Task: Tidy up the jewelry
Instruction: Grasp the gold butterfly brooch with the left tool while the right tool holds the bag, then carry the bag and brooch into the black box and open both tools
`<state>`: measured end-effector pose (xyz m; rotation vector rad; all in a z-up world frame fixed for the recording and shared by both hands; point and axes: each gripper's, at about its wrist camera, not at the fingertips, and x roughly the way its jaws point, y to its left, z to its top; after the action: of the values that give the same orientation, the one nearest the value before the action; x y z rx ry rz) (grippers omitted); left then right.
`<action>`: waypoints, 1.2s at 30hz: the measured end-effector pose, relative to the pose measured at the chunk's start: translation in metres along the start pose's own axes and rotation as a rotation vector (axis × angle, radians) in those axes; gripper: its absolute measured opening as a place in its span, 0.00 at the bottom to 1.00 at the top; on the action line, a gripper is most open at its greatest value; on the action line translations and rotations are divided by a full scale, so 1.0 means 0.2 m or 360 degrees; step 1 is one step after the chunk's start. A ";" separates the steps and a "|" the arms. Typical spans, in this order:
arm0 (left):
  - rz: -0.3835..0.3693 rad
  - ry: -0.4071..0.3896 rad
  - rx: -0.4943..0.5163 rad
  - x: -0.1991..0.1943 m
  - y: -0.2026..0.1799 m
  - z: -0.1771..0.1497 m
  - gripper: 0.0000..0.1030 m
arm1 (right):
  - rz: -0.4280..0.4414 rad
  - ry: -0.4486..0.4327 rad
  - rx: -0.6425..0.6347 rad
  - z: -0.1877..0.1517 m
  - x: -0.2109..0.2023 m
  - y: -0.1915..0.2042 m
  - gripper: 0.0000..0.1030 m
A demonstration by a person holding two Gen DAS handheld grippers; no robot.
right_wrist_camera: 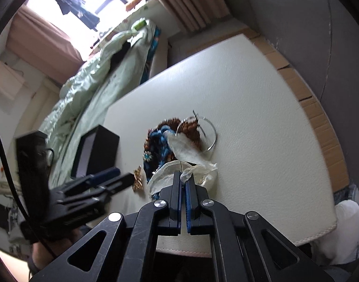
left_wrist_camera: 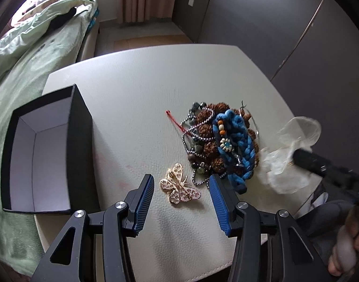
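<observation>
On a white padded table [left_wrist_camera: 137, 89] lies a heap of jewelry [left_wrist_camera: 220, 141]: brown knobbly beads, a silver ball chain, dark stone beads and a thick blue braided cord with small coloured beads, all tangled together, with a thin red cord [left_wrist_camera: 177, 122] sticking out on its left side. Just in front of the heap a gold butterfly brooch [left_wrist_camera: 179, 184] lies flat on the table. The left gripper [left_wrist_camera: 181, 186] hangs over it with its blue-padded jaws standing apart, one on each side of the brooch and not touching it. An open black box [left_wrist_camera: 46, 150] with a pale lining sits at the table's left edge, well apart from the heap. At the heap's right side the right gripper [right_wrist_camera: 183, 176] is clenched on a crumpled piece of thin, translucent whitish material [right_wrist_camera: 191, 155], plastic or paper, which spreads beside and partly over the jewelry. A thin silver hoop [right_wrist_camera: 211, 138] rests at the heap's far right. A bed with a pale green cover [left_wrist_camera: 26, 54] stands beyond the table.
</observation>
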<state>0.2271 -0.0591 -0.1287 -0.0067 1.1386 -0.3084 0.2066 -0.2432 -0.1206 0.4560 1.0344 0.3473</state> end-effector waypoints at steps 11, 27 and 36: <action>0.0134 0.0020 0.0087 0.08 -0.03 -0.02 0.46 | 0.0049 -0.0069 0.0042 0.01 -0.04 0.00 0.04; 0.0078 0.0025 0.0049 -0.03 0.04 -0.03 0.13 | 0.0080 -0.0063 0.0037 -0.01 -0.03 0.00 0.04; 0.0015 -0.0062 0.0033 -0.18 0.05 0.02 0.13 | 0.0153 -0.0103 -0.0002 0.00 -0.04 0.06 0.04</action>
<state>0.2186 -0.0407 -0.0963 0.0111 1.0963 -0.3106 0.2011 -0.2379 -0.1086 0.5136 0.9511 0.4163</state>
